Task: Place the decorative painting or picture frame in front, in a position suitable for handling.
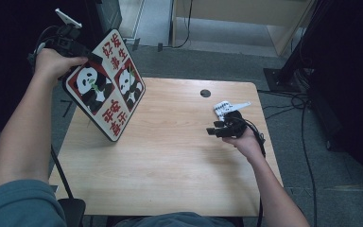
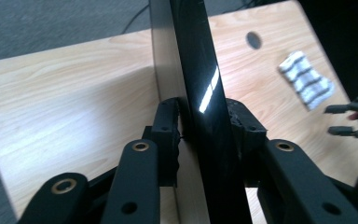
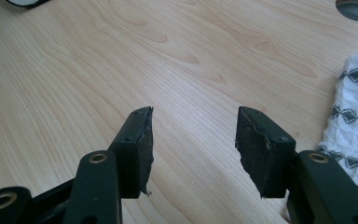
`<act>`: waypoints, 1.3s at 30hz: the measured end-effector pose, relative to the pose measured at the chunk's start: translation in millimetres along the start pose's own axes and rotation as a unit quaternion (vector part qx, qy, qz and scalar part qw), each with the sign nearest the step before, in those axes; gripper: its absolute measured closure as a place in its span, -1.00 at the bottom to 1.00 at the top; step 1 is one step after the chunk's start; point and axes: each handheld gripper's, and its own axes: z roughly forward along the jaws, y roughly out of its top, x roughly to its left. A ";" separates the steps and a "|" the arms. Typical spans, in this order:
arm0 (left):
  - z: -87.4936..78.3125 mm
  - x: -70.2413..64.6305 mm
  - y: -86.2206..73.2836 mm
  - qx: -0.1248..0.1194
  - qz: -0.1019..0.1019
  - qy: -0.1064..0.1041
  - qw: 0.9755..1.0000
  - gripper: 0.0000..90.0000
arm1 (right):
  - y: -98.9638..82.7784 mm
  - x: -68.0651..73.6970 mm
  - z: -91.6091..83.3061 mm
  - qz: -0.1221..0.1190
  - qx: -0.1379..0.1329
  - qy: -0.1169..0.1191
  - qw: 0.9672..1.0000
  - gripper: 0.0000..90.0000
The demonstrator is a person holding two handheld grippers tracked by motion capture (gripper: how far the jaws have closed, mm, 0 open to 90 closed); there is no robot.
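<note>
The panda tray (image 1: 105,85), stiff, glossy and probably slippery, stands tilted on its lower edge at the counter's (image 1: 170,165) left side, best held at the rim, where the left tool (image 2: 205,128) pinches it, while the right tool (image 3: 193,140) hovers spread and empty beside a patterned cloth (image 3: 354,126).

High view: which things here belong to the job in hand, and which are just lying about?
In use:
- square black-edged panda board with red characters, tilted on one edge
- left hand-held gripper, clamped on its edge

Lying about:
- white cloth with dark pattern
- right hand-held gripper, open over the wooden table
</note>
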 end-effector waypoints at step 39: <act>22.8 -179.3 -18.1 0.077 0.120 0.000 0.990 0.81 | -14.6 -29.5 -10.5 0.049 0.021 -0.072 0.996 0.05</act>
